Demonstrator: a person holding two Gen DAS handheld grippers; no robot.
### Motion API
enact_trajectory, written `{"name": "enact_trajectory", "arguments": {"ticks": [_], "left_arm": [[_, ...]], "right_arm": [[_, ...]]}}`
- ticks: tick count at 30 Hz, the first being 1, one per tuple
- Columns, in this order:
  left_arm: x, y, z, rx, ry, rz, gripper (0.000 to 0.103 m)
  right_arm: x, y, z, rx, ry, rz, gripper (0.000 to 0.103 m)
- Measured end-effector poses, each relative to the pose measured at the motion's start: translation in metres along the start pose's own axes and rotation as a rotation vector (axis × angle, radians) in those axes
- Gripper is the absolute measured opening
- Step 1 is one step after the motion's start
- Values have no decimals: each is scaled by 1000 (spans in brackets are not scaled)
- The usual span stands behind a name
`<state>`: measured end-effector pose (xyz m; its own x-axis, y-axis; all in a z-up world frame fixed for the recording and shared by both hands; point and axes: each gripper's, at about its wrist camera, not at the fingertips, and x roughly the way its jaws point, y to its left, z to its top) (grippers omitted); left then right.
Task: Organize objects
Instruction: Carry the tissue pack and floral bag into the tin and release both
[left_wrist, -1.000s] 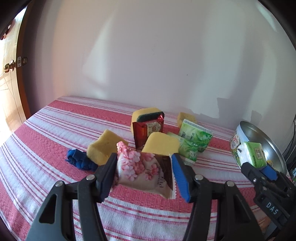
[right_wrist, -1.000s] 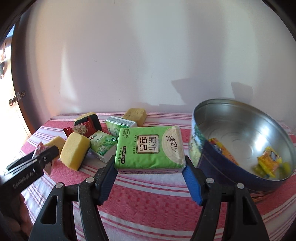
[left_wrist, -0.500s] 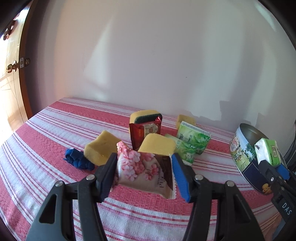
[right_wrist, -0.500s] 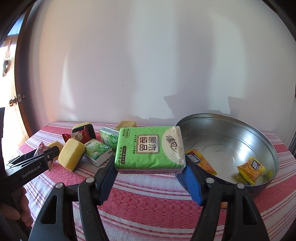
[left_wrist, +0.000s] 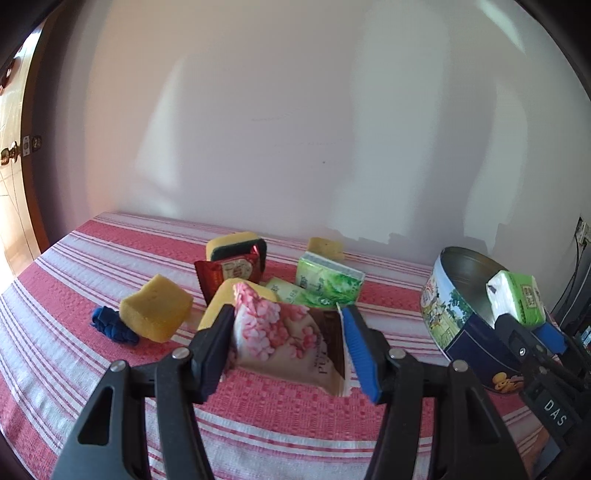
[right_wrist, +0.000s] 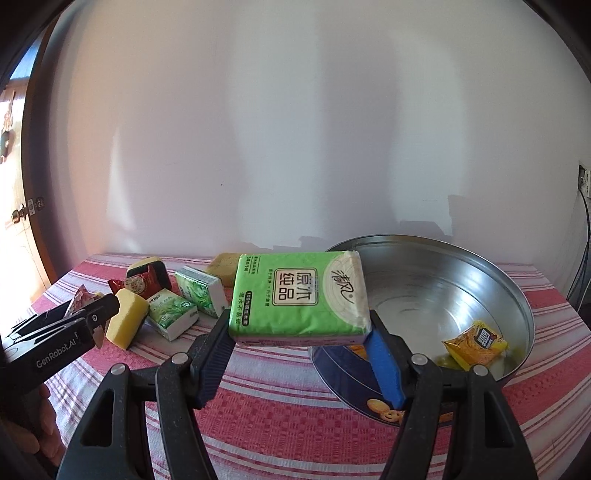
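Observation:
My left gripper (left_wrist: 288, 343) is shut on a pink flowered snack packet (left_wrist: 284, 339), held above the striped cloth in front of the pile. My right gripper (right_wrist: 299, 343) is shut on a green tissue pack (right_wrist: 299, 295), held above the near left rim of the round metal tin (right_wrist: 461, 280). The tin holds a yellow snack packet (right_wrist: 474, 343). In the left wrist view the tin (left_wrist: 458, 314) stands at the right, with the right gripper (left_wrist: 528, 328) and its tissue pack (left_wrist: 517, 295) above it.
On the red striped tablecloth (left_wrist: 74, 266) lie yellow sponges (left_wrist: 155, 314), a red snack packet (left_wrist: 229, 273), a green-backed sponge (left_wrist: 236, 247), two green tissue packs (left_wrist: 325, 284) and a blue cloth lump (left_wrist: 110, 325). A white wall stands behind. A door is at the left.
Both grippers have risen, each holding its object. The right gripper has drawn back a little from the tin, more of whose inside shows.

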<state>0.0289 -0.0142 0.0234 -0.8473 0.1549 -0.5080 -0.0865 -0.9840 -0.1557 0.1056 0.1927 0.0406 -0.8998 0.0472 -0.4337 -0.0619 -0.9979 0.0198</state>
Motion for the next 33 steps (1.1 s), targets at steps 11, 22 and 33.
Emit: {"name": "enact_trajectory", "arguments": {"ticks": [11, 22, 33], "left_arm": [[0, -48, 12, 39, -29, -55, 59], [14, -120, 17, 102, -29, -134, 59], [39, -186, 11, 156, -7, -189, 59]], "right_arm": [[-1, -47, 6, 43, -20, -79, 70], [4, -108, 10, 74, -19, -181, 70], [32, -169, 8, 64, 44, -282, 70]]}}
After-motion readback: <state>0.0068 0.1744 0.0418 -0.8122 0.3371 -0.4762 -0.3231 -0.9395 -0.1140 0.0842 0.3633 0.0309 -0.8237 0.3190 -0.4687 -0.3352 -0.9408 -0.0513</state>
